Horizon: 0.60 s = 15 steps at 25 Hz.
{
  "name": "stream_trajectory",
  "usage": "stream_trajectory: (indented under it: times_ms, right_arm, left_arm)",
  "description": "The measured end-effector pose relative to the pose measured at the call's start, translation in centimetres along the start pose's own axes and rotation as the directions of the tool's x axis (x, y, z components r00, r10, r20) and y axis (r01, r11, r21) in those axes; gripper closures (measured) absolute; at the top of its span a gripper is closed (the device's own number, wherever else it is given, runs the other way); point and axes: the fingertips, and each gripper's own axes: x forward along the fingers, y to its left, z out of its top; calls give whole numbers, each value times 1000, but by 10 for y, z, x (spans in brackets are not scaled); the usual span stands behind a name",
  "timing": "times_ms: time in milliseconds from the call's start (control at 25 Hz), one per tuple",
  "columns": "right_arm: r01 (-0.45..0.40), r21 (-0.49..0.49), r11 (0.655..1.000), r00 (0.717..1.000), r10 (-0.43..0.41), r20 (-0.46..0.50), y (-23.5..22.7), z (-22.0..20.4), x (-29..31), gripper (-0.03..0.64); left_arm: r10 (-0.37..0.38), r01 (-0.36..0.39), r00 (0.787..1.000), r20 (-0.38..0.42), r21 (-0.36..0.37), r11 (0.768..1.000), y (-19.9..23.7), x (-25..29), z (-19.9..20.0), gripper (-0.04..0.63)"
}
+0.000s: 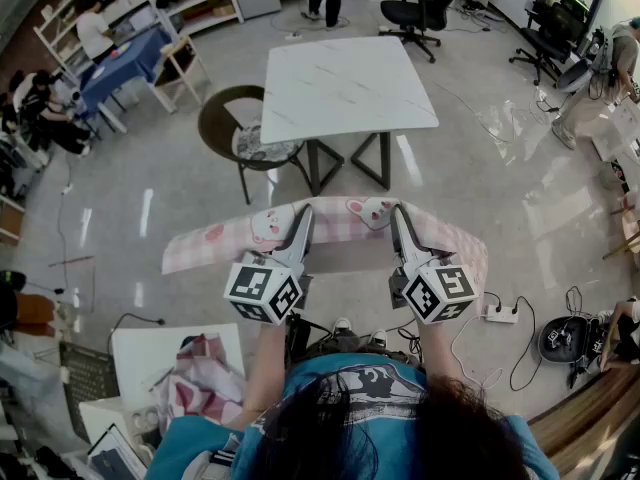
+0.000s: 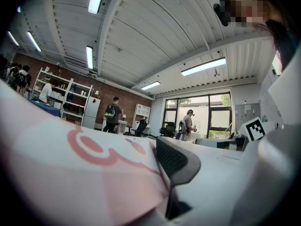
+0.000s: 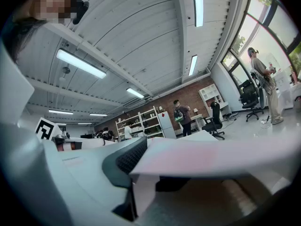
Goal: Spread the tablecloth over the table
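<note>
Seen from the head view, the left gripper is clamped on the near edge of the pink checked tablecloth. The cloth hangs in the air as a wide band in front of the person, and its left end trails out past that gripper. The left gripper view gives the close detail that the head view lacks: a fold with a red printed figure lies pressed against the black ribbed pad. Beyond the fold it shows ceiling lights, a person with a backpack and tall windows.

The right gripper pinches the same edge further right. In the right gripper view the cloth juts out flat from between the jaws. Only the head view shows both grips at once, with cloth sagging slightly between them.

The white marble-topped table stands beyond, apart from the cloth, with open floor between them. At far left are white shelves and a blue-covered table. A round chair sits at the marble table's left corner, partly under the top. Office chairs stand behind. A power strip lies on the floor at the right.
</note>
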Motion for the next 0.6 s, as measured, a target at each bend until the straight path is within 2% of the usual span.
stream_trajectory:
  times_ms: [360, 600]
  right_arm:
    - [-1, 17, 1000, 1000, 1, -8, 3, -3, 2, 568]
    - [-3, 14, 1000, 1000, 3, -24, 12, -15, 16, 566]
  left_arm:
    - [-2, 2, 1000, -2, -22, 1000, 5, -2, -2, 528]
    - [0, 0, 1000, -9, -35, 999, 25, -4, -7, 528]
